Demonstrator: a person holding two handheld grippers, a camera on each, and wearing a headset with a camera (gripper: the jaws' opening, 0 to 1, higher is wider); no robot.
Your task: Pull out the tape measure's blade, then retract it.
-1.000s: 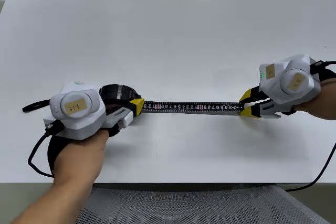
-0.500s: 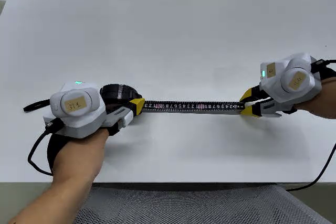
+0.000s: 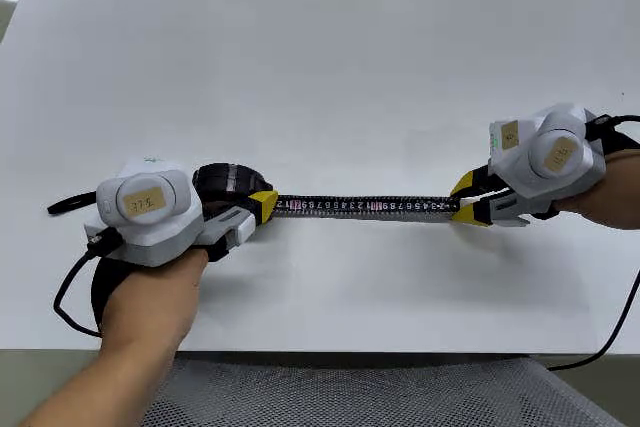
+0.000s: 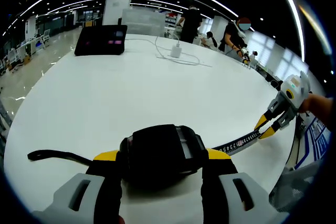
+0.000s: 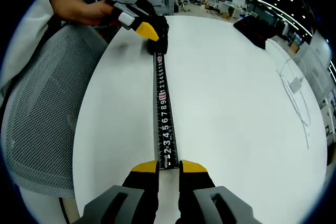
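**Blade drawn out across the table**

The left gripper [image 3: 255, 209] is clamping the tape measure [image 3: 228, 182] on the white table [image 3: 300, 77], jaws tight around it. The right gripper [image 3: 465, 202] is pinching the tip of the blade [image 3: 365, 206], which is stretching straight between them.

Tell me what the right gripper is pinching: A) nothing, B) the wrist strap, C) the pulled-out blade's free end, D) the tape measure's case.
C: the right gripper is shut on the end of the blade, while the left gripper clamps the case.
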